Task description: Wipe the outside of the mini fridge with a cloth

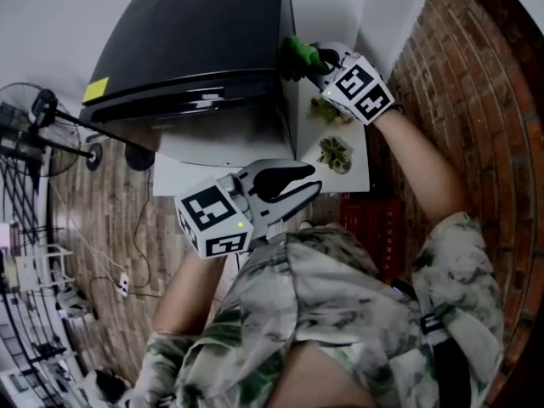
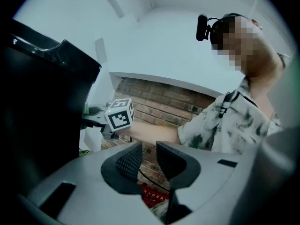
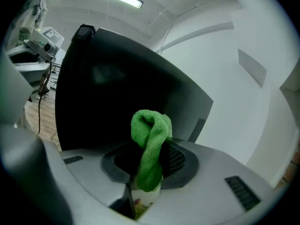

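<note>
The mini fridge (image 1: 195, 49) is a big black box. It sits on a white table (image 1: 359, 164) next to a white wall, with a brick wall (image 1: 459, 83) on its other side. Its top is dark and shiny. No dirt or wet streaks show on it, so nobody can tell from here which parts have been wiped.

The cloth (image 3: 150, 142) is green and fluffy. The right gripper (image 3: 149, 159) has its two jaws squeezed shut on the cloth, and the top of the cloth sticks up in a fat loop. In the head view the cloth (image 1: 297, 55) sits right at the top edge of the fridge's right side, far back near the wall. It looks like it is very close to the black side. The pictures do not show for sure if it is pressing on the fridge.

The left gripper (image 2: 149, 161) is well away from the fridge, close to the person's shirt. Its jaws are a little bit apart and nothing is between them. It is not helping right now.

So the job looks like it is at the right side of the fridge. The top, the front door and the other side likely need the cloth too, but the pictures cannot say.
</note>
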The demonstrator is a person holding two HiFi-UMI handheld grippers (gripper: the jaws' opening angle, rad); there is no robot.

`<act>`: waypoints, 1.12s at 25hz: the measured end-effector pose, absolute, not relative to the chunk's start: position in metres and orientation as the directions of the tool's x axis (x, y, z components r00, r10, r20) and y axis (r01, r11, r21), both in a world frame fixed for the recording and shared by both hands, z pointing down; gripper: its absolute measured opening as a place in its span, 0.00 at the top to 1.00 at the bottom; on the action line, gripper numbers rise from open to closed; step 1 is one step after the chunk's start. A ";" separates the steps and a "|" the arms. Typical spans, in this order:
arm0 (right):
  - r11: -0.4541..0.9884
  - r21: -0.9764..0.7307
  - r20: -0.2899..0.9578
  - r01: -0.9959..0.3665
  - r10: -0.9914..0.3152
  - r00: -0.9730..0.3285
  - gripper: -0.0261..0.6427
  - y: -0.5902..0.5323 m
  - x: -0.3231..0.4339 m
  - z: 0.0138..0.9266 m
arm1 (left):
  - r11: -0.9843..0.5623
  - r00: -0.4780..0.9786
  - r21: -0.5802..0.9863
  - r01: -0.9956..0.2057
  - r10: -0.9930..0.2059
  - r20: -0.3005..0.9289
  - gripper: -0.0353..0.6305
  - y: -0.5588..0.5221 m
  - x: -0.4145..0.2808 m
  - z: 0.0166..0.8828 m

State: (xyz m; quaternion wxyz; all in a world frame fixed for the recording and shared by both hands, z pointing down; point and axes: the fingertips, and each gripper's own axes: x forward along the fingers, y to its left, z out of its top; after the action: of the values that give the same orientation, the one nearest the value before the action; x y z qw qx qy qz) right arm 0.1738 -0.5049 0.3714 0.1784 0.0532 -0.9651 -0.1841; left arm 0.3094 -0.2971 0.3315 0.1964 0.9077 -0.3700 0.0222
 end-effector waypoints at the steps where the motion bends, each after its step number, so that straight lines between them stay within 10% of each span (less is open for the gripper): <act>1: 0.929 0.368 0.331 -0.034 -0.166 -0.929 0.79 -0.504 0.174 0.379 | -0.648 0.725 0.342 -0.681 -0.663 0.186 0.81 -0.297 0.309 0.332; 28: 0.967 0.250 0.463 -0.047 -0.162 -0.872 0.79 -0.499 0.192 0.492 | -0.623 0.709 0.355 -0.697 -0.672 0.215 0.81 -0.297 0.306 0.343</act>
State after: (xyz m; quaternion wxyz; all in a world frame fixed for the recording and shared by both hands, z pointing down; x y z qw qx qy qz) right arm 0.1925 -0.4994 0.4916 0.2474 0.0545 -0.9604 -0.1162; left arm 0.3063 -0.2971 0.3427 0.2098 0.9003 -0.3801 0.0306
